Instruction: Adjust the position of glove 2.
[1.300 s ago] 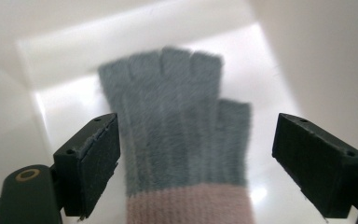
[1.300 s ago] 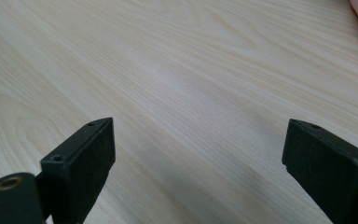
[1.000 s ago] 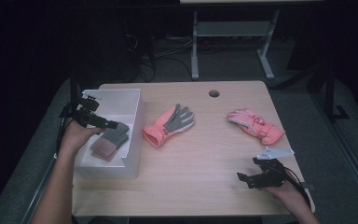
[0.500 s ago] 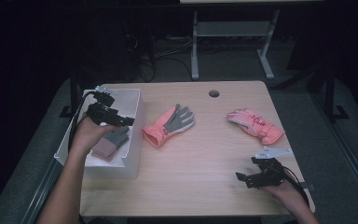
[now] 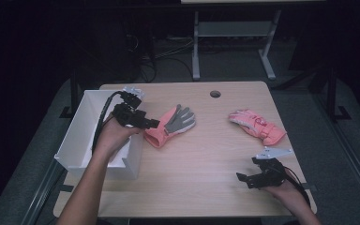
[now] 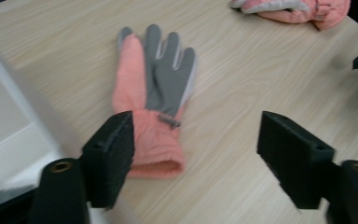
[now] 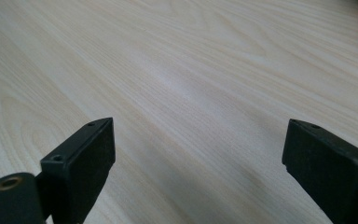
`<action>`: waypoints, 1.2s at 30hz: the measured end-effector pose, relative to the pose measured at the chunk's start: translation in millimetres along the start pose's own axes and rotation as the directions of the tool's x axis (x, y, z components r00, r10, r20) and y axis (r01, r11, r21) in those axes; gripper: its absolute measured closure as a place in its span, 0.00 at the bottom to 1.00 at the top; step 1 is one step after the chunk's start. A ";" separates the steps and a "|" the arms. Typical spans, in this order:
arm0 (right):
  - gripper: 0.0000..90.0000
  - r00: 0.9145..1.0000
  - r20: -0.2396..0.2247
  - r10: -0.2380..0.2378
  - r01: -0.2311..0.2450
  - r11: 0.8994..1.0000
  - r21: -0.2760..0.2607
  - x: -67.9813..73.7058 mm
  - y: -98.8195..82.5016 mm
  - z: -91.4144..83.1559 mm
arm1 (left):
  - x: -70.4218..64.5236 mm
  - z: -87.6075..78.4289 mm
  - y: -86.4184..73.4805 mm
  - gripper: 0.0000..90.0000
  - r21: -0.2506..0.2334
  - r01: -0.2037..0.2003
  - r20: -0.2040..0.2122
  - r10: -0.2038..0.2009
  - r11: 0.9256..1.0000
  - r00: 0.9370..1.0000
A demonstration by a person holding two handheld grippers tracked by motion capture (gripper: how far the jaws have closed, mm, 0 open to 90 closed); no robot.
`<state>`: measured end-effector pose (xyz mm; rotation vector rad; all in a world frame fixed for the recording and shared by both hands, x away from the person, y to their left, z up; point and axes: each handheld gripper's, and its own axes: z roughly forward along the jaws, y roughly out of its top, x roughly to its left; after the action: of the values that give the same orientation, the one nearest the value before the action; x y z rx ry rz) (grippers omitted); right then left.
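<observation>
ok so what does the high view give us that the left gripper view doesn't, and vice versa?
High view: the right gripper near the table's front edge, the cable hole, the person's left forearm.
Left gripper view: the left gripper pads close up, jaws just been closing with nothing between them, and the small tab on the nearer glove's cuff.
Both: the grey-palmed glove, the pink glove, the white bin, the table.

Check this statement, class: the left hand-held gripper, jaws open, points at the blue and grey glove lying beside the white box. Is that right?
Not quite: the glove is orange-pink and grey, not blue, as the left gripper view shows. The rest stands: the left hand-held gripper has open jaws, and the glove lies beside the white box.
</observation>
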<state>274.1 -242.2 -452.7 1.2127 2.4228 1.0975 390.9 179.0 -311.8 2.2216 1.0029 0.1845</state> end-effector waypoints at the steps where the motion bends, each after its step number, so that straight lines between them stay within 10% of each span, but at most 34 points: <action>1: 0.10 1.000 -0.002 0.005 -0.005 1.000 -0.001 0.2 0.2 -0.1 | -3.2 3.0 2.0 0.39 0.005 -0.005 0.002 0.005 1.000 1.000; 10: 0.10 1.000 -0.009 -0.001 0.001 1.000 -0.008 1.9 1.9 1.0 | -24.8 36.2 16.2 1.00 0.012 -0.058 -0.024 0.059 0.998 0.998; 22: 0.10 1.000 -0.018 -0.004 0.004 1.000 -0.003 1.0 1.8 1.8 | -9.3 95.9 23.1 1.00 0.014 -0.001 -0.097 0.003 1.000 0.995; 36: 0.10 1.000 -0.023 -0.009 0.009 1.000 0.003 -0.1 1.7 1.8 | 15.6 140.8 15.8 1.00 0.098 0.053 -0.218 -0.031 0.994 0.975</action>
<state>276.0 -240.8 -452.8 1.1958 2.4453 1.1115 465.5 108.2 -410.4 2.3080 1.2000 0.3700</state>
